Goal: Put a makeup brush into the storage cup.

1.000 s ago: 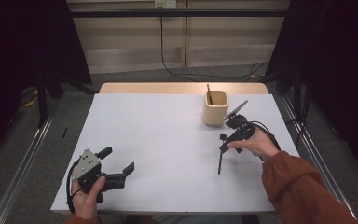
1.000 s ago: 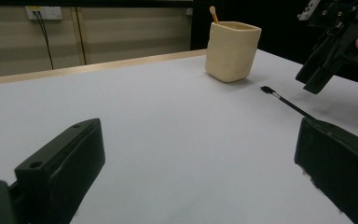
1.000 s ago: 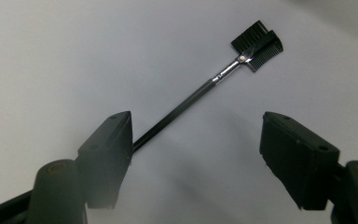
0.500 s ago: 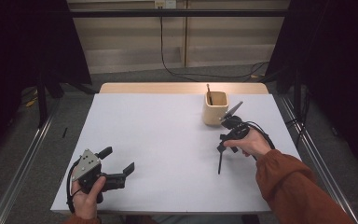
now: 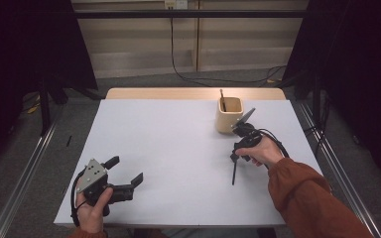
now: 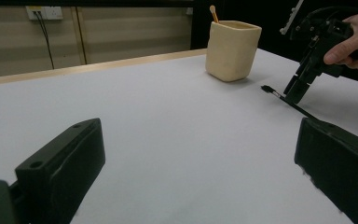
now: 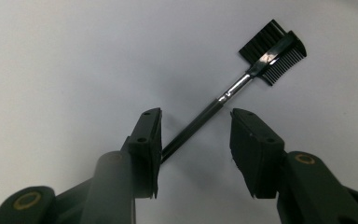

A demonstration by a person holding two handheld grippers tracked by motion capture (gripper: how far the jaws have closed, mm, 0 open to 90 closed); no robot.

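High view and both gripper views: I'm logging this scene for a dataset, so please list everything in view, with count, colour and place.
Table: one, white top with a wooden far edge, centre of the high view.
Cup: one, cream, far right part of the table, upright.
Stick: one, brown, standing in the cup.
Brush-comb: one, black with a shiny neck, lying flat on the table, its handle between the jaws of the right gripper.
Wall cable: one, black, on the floor behind the table.
Left gripper: one, black, near left of the table, jaws wide open.
Right gripper: one, black, over the brush-comb, jaws just closing, not yet pressing.
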